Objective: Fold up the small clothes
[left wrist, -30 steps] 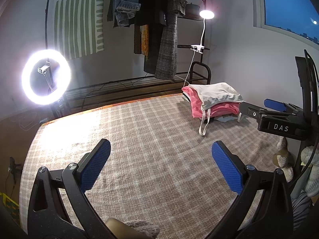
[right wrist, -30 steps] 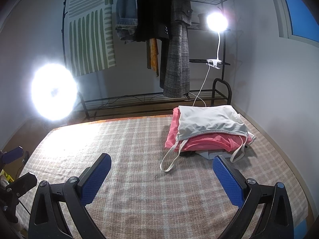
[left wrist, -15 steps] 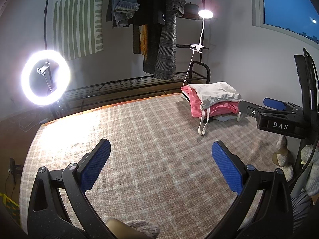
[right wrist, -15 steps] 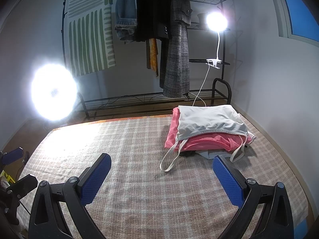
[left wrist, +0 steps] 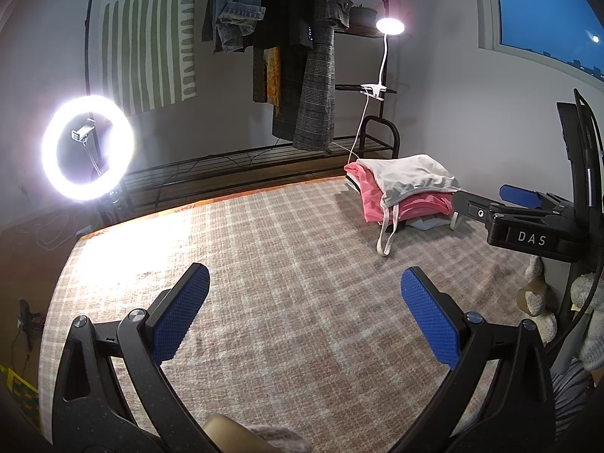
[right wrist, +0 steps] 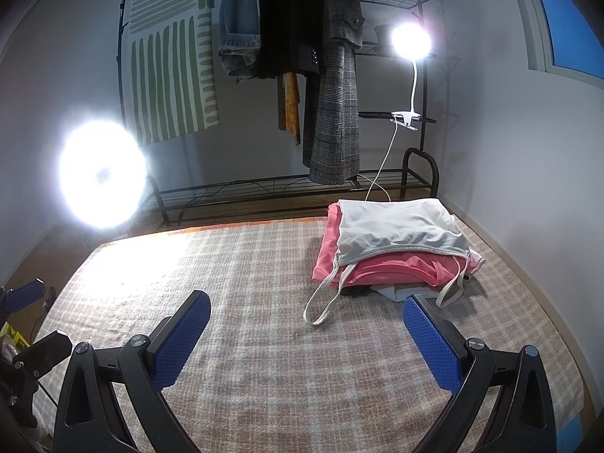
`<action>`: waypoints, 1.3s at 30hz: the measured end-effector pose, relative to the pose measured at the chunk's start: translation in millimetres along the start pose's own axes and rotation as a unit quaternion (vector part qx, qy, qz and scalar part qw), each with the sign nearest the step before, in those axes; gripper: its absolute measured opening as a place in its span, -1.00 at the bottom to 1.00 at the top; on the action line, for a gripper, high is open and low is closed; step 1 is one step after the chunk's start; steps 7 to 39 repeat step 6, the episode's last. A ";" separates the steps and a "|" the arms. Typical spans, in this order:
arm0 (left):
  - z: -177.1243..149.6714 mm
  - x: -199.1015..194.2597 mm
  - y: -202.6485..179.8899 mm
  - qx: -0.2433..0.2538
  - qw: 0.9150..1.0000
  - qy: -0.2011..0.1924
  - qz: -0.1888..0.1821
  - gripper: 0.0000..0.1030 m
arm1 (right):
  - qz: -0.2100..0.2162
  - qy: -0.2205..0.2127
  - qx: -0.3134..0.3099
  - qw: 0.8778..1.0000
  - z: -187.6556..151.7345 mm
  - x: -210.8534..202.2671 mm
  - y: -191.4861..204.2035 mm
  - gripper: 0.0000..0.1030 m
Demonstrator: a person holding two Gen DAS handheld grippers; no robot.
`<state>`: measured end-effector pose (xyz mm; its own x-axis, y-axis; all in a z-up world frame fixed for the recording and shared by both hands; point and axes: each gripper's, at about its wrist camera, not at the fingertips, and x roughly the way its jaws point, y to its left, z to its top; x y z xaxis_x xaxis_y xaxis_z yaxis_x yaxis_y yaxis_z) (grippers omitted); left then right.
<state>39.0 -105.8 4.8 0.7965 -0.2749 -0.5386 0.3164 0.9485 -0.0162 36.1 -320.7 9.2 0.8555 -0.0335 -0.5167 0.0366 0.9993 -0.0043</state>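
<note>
Both hand-held grippers, left (left wrist: 305, 304) and right (right wrist: 306, 326), hover wide and empty above the plaid bed (right wrist: 264, 339); the folded clothes stack (right wrist: 392, 249) sits at its far right corner, keeping the middle free.

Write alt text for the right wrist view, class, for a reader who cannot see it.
An open right claw hovers over a plaid bed cover, holding nothing. Beyond it sits a clothes pile, a white strappy top over a pink garment, straps trailing.

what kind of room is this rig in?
Likely a home bedroom used for recording: plaid-covered bed, garment rack hung with coats, ring light, and folded clothes stacked on the bed.
</note>
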 end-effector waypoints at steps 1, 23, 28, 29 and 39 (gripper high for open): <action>-0.2 -0.4 0.0 0.001 1.000 -0.002 0.000 1.00 | 0.000 0.000 0.000 1.000 -0.1 -0.2 0.2 0.99; -2.0 -3.4 -0.1 0.008 1.000 -0.007 0.001 1.00 | 0.000 0.000 0.001 1.000 -1.0 -0.9 1.4 0.99; -2.0 -3.4 -0.1 0.008 1.000 -0.007 0.001 1.00 | 0.000 0.000 0.001 1.000 -1.0 -0.9 1.4 0.99; -2.0 -3.4 -0.1 0.008 1.000 -0.007 0.001 1.00 | 0.000 0.000 0.001 1.000 -1.0 -0.9 1.4 0.99; -2.0 -3.4 -0.1 0.008 1.000 -0.007 0.001 1.00 | 0.000 0.000 0.001 1.000 -1.0 -0.9 1.4 0.99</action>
